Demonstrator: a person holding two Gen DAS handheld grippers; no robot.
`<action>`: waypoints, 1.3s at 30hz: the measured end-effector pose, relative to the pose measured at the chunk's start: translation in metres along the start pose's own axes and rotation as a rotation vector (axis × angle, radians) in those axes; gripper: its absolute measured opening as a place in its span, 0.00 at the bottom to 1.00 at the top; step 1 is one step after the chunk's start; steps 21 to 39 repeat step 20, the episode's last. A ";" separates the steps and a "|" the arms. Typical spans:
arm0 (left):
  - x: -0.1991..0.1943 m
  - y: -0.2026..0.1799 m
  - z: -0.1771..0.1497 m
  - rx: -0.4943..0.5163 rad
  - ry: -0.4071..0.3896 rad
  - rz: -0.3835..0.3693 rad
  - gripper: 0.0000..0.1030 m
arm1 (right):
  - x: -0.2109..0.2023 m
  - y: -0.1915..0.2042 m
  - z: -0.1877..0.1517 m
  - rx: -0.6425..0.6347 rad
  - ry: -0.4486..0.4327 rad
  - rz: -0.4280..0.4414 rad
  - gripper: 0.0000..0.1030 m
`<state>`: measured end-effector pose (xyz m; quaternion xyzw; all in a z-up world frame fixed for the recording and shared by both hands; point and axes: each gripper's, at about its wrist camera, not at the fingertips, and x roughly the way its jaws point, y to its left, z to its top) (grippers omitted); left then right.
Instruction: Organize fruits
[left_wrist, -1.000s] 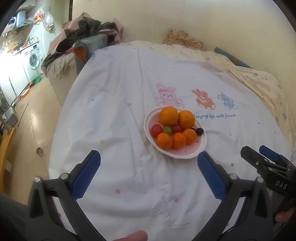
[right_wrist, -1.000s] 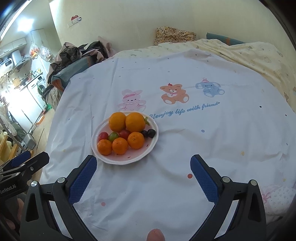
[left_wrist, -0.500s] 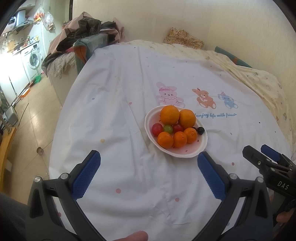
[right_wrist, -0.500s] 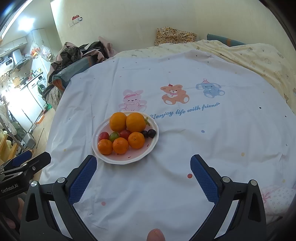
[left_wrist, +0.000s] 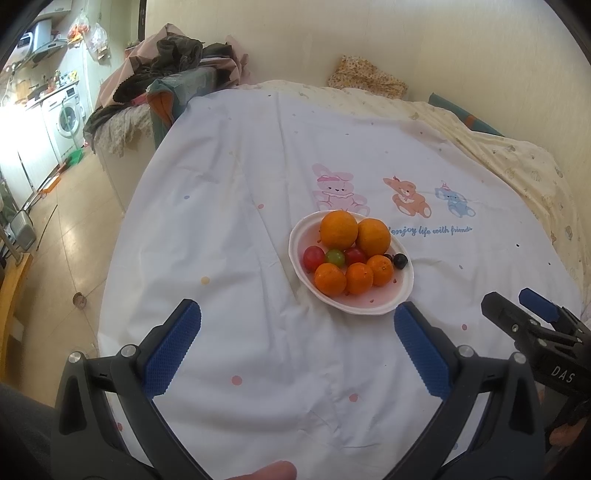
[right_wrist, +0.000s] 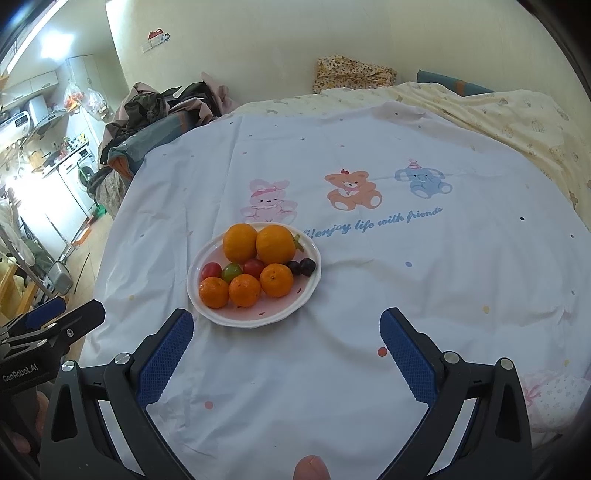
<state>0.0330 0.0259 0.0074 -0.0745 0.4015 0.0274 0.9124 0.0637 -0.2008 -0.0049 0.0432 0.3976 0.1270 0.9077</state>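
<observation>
Daylight was bright and even; the white sheet (left_wrist: 258, 184) showed soft, faint shadows. The kitchen area (left_wrist: 22, 110) at far left was blown out with glare. Fisheye distortion bent the edges, corners vignetted black. Focus was sharp centrally, softer toward the rim.

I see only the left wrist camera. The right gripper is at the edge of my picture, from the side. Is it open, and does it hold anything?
Observer: The right gripper is open. Its blue pads stand wide apart and nothing is between them.
Operator: Thank you. On the plate I see one dark grape clearly. Is there another one?
Observer: Yes. The right wrist view shows two dark grapes touching each other. They lie near the right rim of the plate, beside a small orange.
</observation>
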 end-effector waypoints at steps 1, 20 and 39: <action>0.000 0.000 0.000 0.000 0.001 -0.001 1.00 | 0.000 0.000 0.000 -0.001 0.000 0.000 1.00; 0.000 -0.004 -0.004 -0.011 0.011 -0.001 1.00 | 0.001 0.001 0.000 -0.001 0.002 0.004 1.00; 0.000 -0.004 -0.004 -0.011 0.011 -0.001 1.00 | 0.001 0.001 0.000 -0.001 0.002 0.004 1.00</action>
